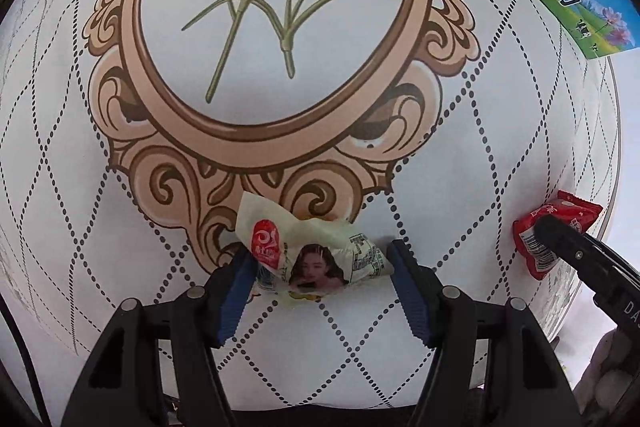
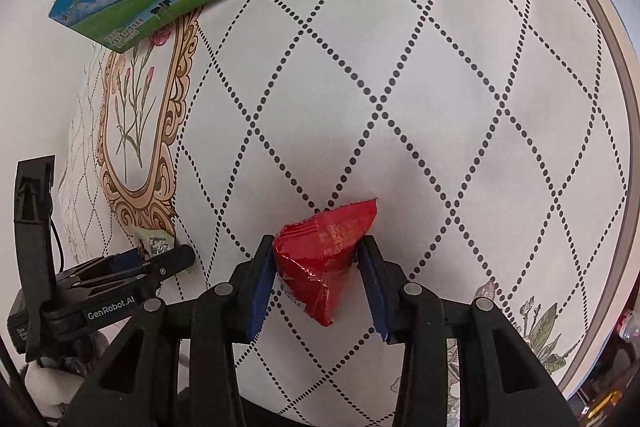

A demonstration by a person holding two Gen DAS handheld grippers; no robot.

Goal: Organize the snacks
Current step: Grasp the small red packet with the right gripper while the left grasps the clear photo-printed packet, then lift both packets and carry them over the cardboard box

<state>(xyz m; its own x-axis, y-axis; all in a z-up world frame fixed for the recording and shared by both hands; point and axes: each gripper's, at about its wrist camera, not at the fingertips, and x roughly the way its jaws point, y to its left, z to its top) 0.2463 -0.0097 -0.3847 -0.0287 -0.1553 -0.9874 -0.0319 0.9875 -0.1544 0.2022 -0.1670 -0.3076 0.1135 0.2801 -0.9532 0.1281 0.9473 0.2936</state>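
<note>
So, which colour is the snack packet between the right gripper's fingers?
Red packet, seen best in the right wrist view.

Round table (image 2: pixel 616 75) with a thin wood-coloured rim, covered by a white tablecloth (image 1: pixel 460 155) printed with a dotted diamond grid. Ornate tan oval frame print (image 1: pixel 280 131) with pink carnation stems inside, centre to 12 o'clock in the left wrist view, 9 o'clock in the right wrist view. Grey-green floral print (image 2: pixel 544 327) near the cloth edge at 4 o'clock.
</note>
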